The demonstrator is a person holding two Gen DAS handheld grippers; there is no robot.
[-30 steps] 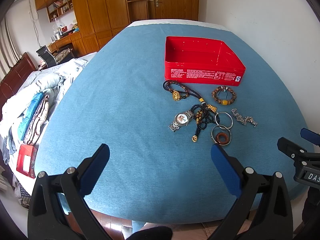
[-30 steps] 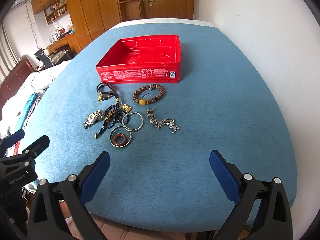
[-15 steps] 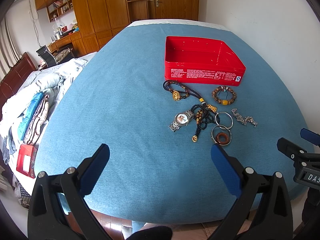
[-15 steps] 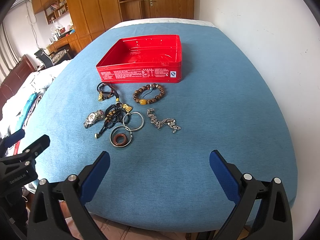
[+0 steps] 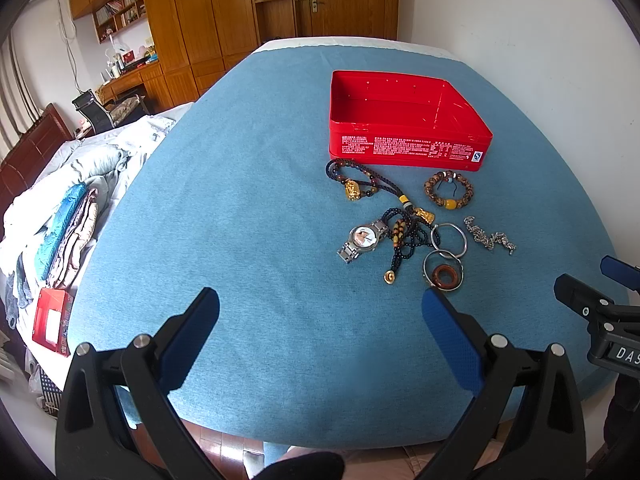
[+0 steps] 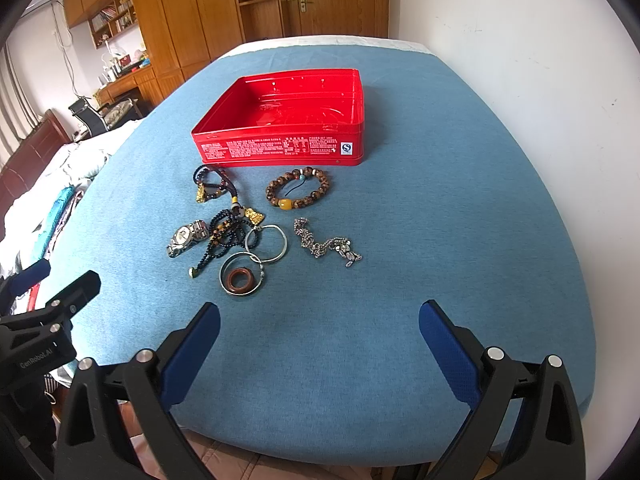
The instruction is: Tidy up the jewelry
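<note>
An empty red tin [image 5: 404,120] [image 6: 288,120] stands on the blue table. In front of it lie a brown bead bracelet [image 5: 448,194] [image 6: 298,192], a dark cord with gold charms [image 5: 356,184] [image 6: 212,186], a silver watch [image 5: 362,240] [image 6: 186,238], black beads [image 5: 404,240], silver bangles [image 5: 449,236] [image 6: 266,244], a brown ring [image 5: 444,276] [image 6: 240,279] and a silver chain [image 5: 490,240] [image 6: 328,246]. My left gripper [image 5: 320,314] and right gripper [image 6: 320,326] are open and empty, near the table's front edge, short of the jewelry.
The blue cloth covers the table [image 5: 248,208], which meets a white wall [image 6: 520,80] on the right. A bed with folded bedding [image 5: 68,216] and a red box [image 5: 52,320] lie to the left. Wooden cabinets [image 5: 224,20] stand at the back.
</note>
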